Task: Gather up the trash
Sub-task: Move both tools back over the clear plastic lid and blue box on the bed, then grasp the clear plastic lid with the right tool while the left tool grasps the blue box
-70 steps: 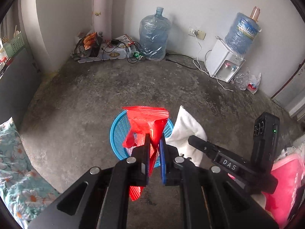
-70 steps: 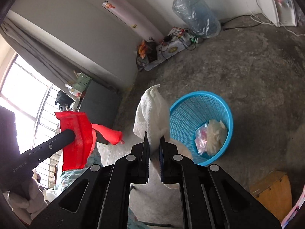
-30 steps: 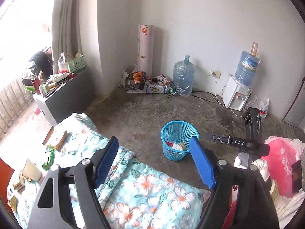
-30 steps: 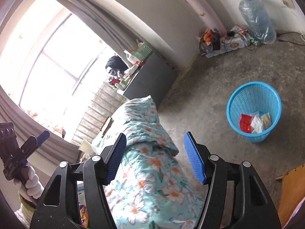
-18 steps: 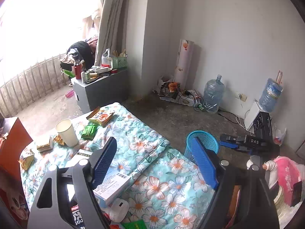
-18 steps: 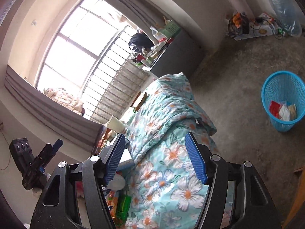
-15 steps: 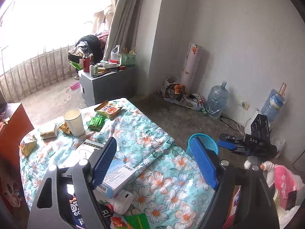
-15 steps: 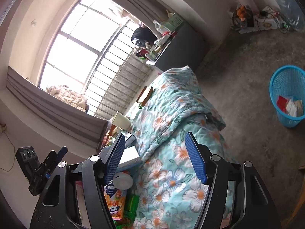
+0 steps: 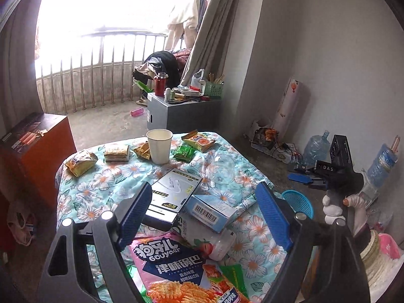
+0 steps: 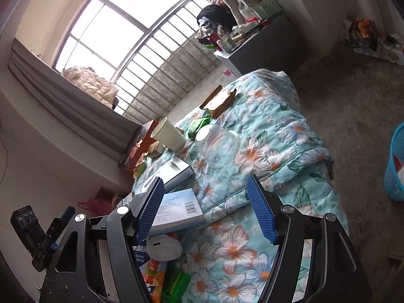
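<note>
A table with a floral cloth (image 9: 106, 181) holds trash: a pink snack bag (image 9: 176, 265), a blue-and-white box (image 9: 212, 209), a silver box (image 9: 174, 189), a paper cup (image 9: 159, 149), a clear plastic cup (image 10: 217, 146) and several small snack packets (image 9: 199, 140). My left gripper (image 9: 204, 214) is open and empty above the near boxes. My right gripper (image 10: 204, 209) is open and empty over the cloth, and shows at the right of the left wrist view (image 9: 300, 176). The blue trash basket (image 9: 299, 202) stands on the floor beyond the table, also in the right wrist view (image 10: 395, 166).
An orange-brown cabinet (image 9: 32, 151) stands left of the table. A grey cabinet (image 9: 181, 111) with clutter sits by the balcony railing. Water bottles (image 9: 315, 146), a power strip and cables lie along the right wall. The floor is bare concrete (image 10: 353, 106).
Both grippers dropped the red bag and white cloth into the basket, opened, and swung back from the basket to above the table. The littered table top has come into view.
</note>
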A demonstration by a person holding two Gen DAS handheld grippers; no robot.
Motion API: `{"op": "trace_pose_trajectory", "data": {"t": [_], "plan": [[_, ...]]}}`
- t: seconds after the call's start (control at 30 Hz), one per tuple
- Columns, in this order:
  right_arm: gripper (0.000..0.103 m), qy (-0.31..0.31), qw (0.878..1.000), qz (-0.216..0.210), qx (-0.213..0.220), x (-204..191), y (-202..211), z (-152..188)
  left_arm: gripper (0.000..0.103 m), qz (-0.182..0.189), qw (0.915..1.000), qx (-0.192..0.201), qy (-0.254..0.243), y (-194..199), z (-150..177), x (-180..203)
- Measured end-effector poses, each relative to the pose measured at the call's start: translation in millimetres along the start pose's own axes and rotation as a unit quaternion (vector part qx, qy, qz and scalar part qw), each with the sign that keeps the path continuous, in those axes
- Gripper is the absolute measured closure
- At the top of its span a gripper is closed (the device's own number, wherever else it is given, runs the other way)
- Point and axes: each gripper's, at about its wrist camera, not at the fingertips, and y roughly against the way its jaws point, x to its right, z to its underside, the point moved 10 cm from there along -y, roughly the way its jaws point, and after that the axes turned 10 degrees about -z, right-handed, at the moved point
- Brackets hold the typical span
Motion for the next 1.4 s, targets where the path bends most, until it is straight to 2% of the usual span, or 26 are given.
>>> {"op": "trace_pose_trajectory", "data": {"t": [0.17, 0.27, 0.5, 0.6, 0.77, 0.87, 1.0, 1.23, 1.27, 1.3, 1.4], "plan": [[0.030, 0.066, 0.997, 0.036, -0.033, -15.9, -45.8, -11.3, 0.020, -0.018, 0.9994, 0.015, 0.024, 1.0, 8.1, -32.1], [0.029, 0.103, 0.991, 0.077, -0.045, -15.0, -73.9, -21.1, 0.020, -0.027, 0.9988, 0.012, 0.039, -1.4, 18.4, -49.6], [0.029, 0.148, 0.973, 0.160, -0.081, 14.4, -134.2, -36.4, 0.020, -0.007, 0.9981, -0.012, 0.060, -5.6, 54.3, -69.7], [0.029, 0.160, 0.965, 0.184, -0.093, 25.1, -154.9, -40.2, 0.020, 0.023, 0.9977, -0.019, 0.061, -3.7, 63.8, -63.5], [0.026, 0.161, 0.968, 0.173, -0.087, 23.9, -170.5, -49.2, 0.020, 0.079, 0.9968, -0.009, 0.007, 0.6, 61.5, -24.2], [0.026, 0.166, 0.966, 0.174, -0.089, 20.1, -176.7, -50.5, 0.020, 0.093, 0.9952, -0.017, -0.023, -6.1, 61.1, -3.8], [0.026, 0.170, 0.967, 0.163, -0.100, 14.5, -184.5, -44.7, 0.020, 0.115, 0.9925, -0.035, -0.024, -17.5, 61.1, 9.5], [0.026, 0.176, 0.962, 0.180, -0.111, 28.6, -192.1, -39.2, 0.020, 0.112, 0.9924, -0.042, -0.028, -19.1, 60.4, 12.6], [0.029, 0.172, 0.961, 0.183, -0.111, 33.2, -193.5, -39.1, 0.020, 0.111, 0.9925, -0.042, -0.030, -18.6, 61.0, 12.1], [0.036, 0.169, 0.961, 0.188, -0.110, 37.5, -193.6, -39.6, 0.020, 0.109, 0.9927, -0.043, -0.031, -18.1, 61.5, 12.2], [0.038, 0.145, 0.970, 0.171, -0.097, 41.4, -186.1, -41.5, 0.020, 0.102, 0.9933, -0.045, -0.029, -15.6, 62.3, 10.0]]}}
